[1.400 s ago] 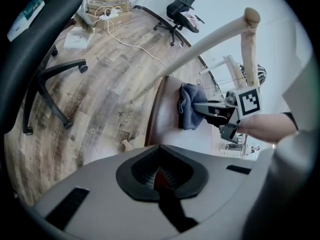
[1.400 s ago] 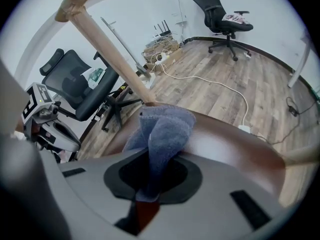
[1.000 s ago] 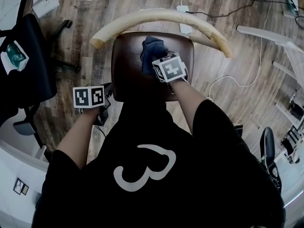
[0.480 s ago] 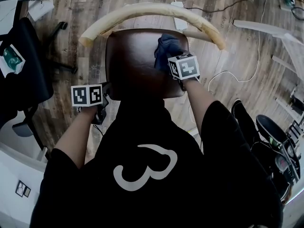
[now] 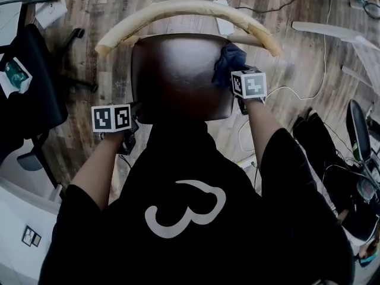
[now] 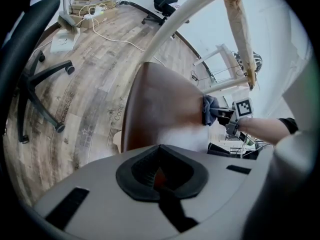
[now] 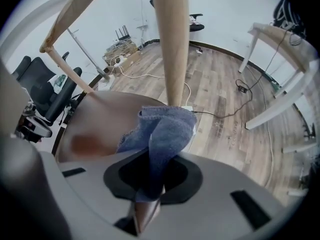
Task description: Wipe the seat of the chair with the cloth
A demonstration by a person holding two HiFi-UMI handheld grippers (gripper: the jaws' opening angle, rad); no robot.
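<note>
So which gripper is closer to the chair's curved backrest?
Right. The right gripper is at the seat's back right corner by the backrest; the left gripper is at the front left corner.

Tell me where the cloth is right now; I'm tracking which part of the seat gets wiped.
In the head view the cloth sits on the far right corner of the seat, just below the curved backrest, pinched in the right tongs.

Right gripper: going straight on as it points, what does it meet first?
Probably the chair's pale backrest rail, rising straight ahead just past the cloth that the right gripper holds; depth is unclear.
</note>
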